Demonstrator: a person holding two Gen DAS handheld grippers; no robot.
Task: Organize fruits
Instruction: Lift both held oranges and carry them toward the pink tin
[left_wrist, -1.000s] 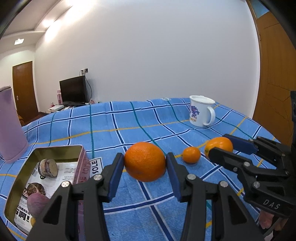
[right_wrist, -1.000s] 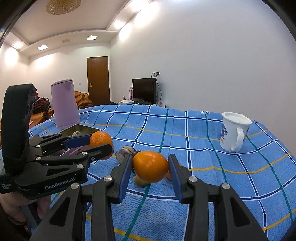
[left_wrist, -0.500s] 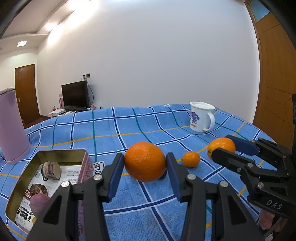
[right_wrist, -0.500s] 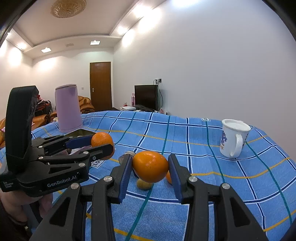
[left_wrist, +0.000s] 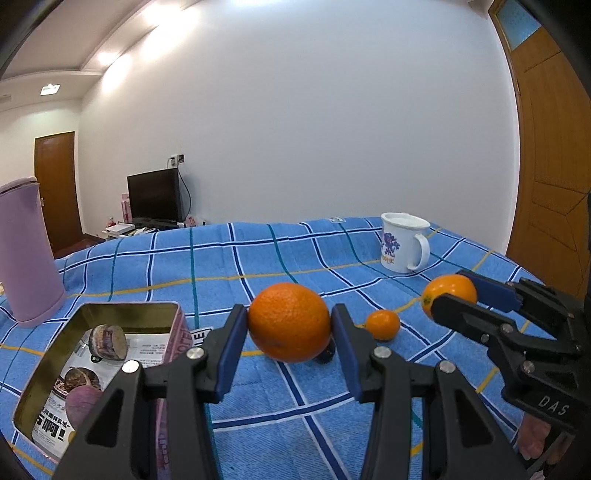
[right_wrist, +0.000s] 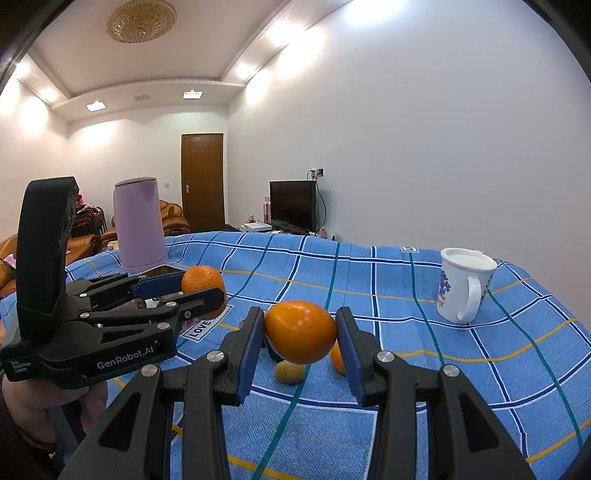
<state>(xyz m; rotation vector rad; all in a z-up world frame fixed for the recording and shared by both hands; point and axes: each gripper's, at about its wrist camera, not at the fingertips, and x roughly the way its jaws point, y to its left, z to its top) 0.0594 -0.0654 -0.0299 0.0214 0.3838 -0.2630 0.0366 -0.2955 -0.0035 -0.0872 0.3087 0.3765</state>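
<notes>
My left gripper (left_wrist: 290, 326) is shut on a large orange (left_wrist: 288, 314), held above the blue checked cloth (left_wrist: 258, 398). To its right my right gripper (left_wrist: 448, 292) is shut on a second orange (left_wrist: 450, 286). In the right wrist view that gripper (right_wrist: 300, 334) clamps its orange (right_wrist: 300, 325), and the left gripper (right_wrist: 201, 286) with its orange (right_wrist: 202, 280) shows on the left. A small mandarin (left_wrist: 383, 325) lies on the cloth between them. A small yellowish fruit (right_wrist: 289, 372) lies below the right gripper's orange.
An open metal tin (left_wrist: 122, 307) with purplish pieces and printed paper stands at the near left. A purple jug (left_wrist: 27, 251) stands behind it. A white mug (left_wrist: 404, 242) is at the far right. A hand (right_wrist: 33, 402) holds the left gripper.
Both wrist views have tipped up slightly, so the table sits a little lower in frame. Both oranges stay clamped as before.
</notes>
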